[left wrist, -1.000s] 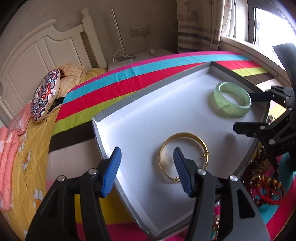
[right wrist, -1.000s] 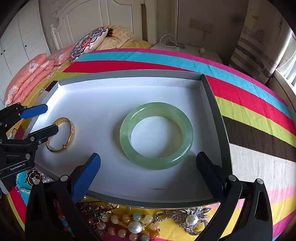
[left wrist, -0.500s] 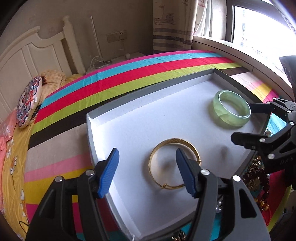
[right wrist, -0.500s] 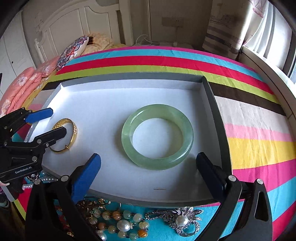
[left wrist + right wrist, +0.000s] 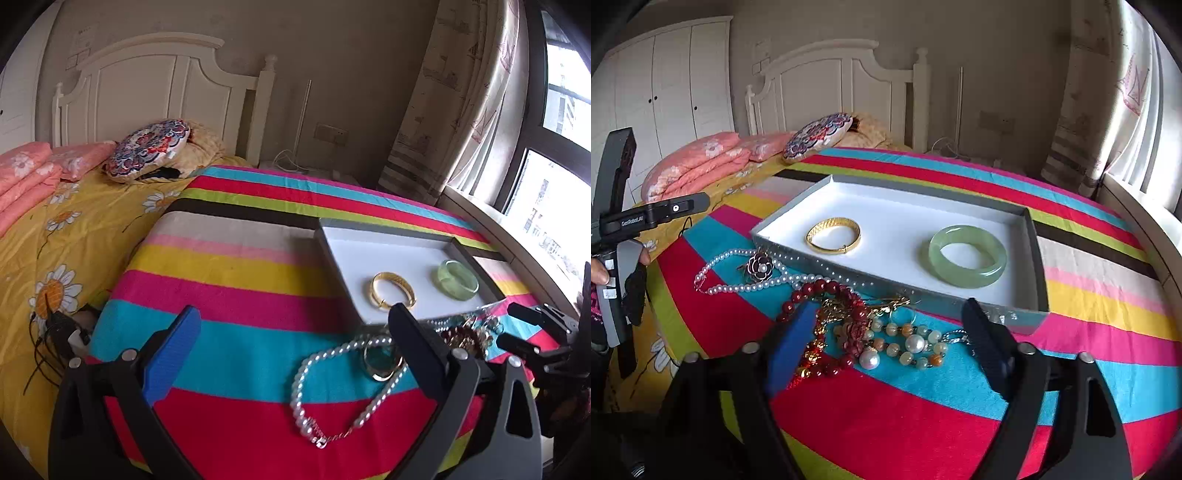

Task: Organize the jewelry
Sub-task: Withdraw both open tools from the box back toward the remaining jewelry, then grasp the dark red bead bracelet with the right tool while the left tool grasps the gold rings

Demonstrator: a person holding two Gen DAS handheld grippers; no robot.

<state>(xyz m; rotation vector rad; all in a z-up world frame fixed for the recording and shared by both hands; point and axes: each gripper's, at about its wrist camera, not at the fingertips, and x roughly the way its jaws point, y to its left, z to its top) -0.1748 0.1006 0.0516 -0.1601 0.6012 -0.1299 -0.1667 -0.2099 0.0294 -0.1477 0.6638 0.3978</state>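
Hovering over the striped blanket [image 5: 236,280] on the bed, the left gripper [image 5: 291,343] has its jaws spread wide and carries nothing; its blue-padded finger [image 5: 171,354] sits over the turquoise stripe, the dark one near the tray's near corner. Just beyond that dark finger lies a white pearl necklace [image 5: 314,391] looped on the blanket, with a green-stoned gold ring [image 5: 380,363] inside its upper curve.

The right gripper [image 5: 890,332] is likewise wide and empty, held low above a tangle of jewelry beside the tray's near edge. Between its fingers lie a red bead bracelet [image 5: 827,291], a cluster of mixed pearls and amber beads [image 5: 905,347] and some gold pieces that are too knotted to tell apart. Further left, a dark flower brooch [image 5: 761,265] rests on the pearl necklace [image 5: 738,286], which touches the tray's near left corner.

The shallow grey tray [image 5: 894,284] with a white lining sits on the blanket toward the window side of the bed. Inside it, a gold bangle [image 5: 833,236] lies near the left end and a pale green jade bangle [image 5: 967,256] near the right end, well apart and both flat. In the left wrist view the same two bangles, gold [image 5: 393,291] and jade [image 5: 456,280], lie side by side in the tray [image 5: 332,254].

Pink folded bedding [image 5: 698,162] and a patterned round cushion [image 5: 816,136] lie at the headboard [image 5: 831,88] end.
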